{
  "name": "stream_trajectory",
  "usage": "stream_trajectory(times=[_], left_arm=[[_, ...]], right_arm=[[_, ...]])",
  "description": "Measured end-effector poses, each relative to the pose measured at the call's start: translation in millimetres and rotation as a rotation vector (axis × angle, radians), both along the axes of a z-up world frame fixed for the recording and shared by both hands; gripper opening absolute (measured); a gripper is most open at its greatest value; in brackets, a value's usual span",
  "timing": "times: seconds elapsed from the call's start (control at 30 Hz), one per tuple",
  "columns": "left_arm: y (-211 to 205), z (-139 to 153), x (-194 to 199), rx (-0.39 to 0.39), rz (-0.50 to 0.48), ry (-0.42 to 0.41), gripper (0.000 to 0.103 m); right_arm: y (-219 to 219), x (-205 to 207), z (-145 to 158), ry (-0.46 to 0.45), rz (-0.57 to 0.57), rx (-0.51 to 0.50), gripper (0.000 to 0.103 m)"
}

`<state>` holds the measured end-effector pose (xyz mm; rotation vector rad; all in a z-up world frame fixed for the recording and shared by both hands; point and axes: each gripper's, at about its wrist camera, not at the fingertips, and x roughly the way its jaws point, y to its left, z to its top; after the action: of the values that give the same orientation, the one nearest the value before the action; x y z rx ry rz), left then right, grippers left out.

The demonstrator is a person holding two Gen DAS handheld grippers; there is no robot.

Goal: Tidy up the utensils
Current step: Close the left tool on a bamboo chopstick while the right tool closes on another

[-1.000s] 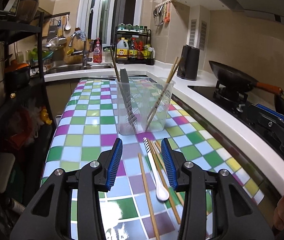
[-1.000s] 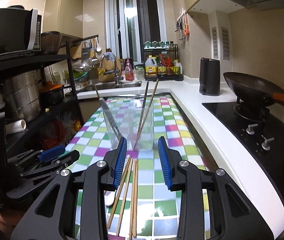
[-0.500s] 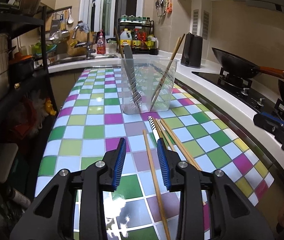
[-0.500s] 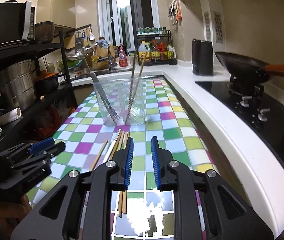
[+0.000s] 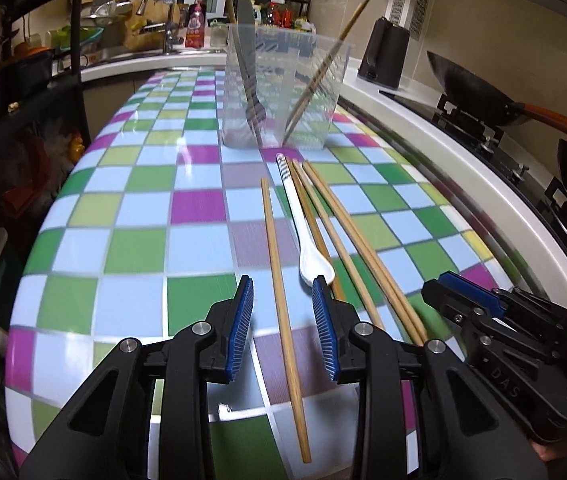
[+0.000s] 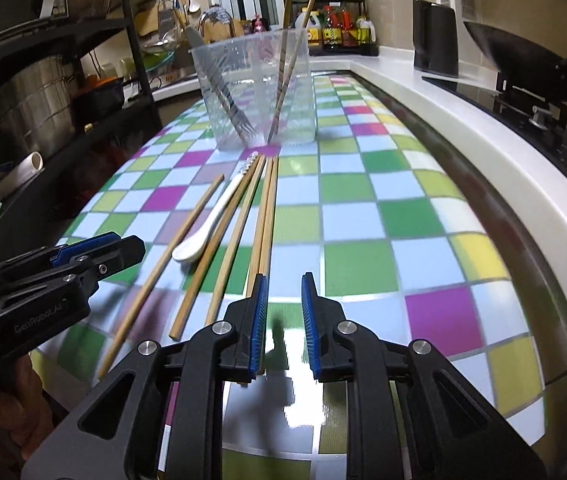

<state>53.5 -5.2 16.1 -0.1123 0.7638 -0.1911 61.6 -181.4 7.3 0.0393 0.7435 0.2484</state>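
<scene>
- The left gripper (image 5: 283,330) with blue pads sits low over the table covered in coloured squares (image 5: 135,216). Its jaws are open, with a middle-sized gap.
- One long brown wooden chopstick (image 5: 281,280) lies flat on the table and runs right through that gap. The pads do not touch it.
- Just to the 1 o'clock side of the left gripper lies a white spoon with a striped handle end (image 5: 301,224). Its bowl is close to the right-hand pad, and its handle points toward 12 o'clock.
- Beside the spoon, on the 3 o'clock side, lies a bunch of more brown wooden chopsticks (image 5: 347,240). They fan out a little as they come nearer.
- At 12 o'clock, farther up the table, stands a clear plastic tub (image 5: 283,92). A metal fork (image 5: 249,96) leans in it with its prongs down, and two chopsticks (image 5: 315,80) lean in it too.
- The right gripper (image 6: 282,322) also has blue pads. Its jaws are open, with a small gap, and nothing is between them.
- In the right wrist view, the bunch of chopsticks lies at 11 o'clock from the right gripper. The nearest ones end just beside its left pad, or partly behind it.
- The two grippers are near each other, side by side, at the near end of the table.
- A black wok with an orange handle (image 5: 483,92) sits on the stove at 2 o'clock. A black kettle (image 5: 383,56) stands on the white counter.
</scene>
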Motion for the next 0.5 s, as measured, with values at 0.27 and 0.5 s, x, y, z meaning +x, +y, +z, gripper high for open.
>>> stream_trajectory(times=[0.27, 0.5], left_arm=[[-5, -12, -4, 0.017, 0.001, 0.038, 0.031], [-10, -16, -5, 0.044, 0.004, 0.043, 0.031]], right_arm=[[4, -2, -8, 0.011, 0.023, -0.015, 0.019], [11, -6, -9, 0.003, 0.043, -0.045, 0.019]])
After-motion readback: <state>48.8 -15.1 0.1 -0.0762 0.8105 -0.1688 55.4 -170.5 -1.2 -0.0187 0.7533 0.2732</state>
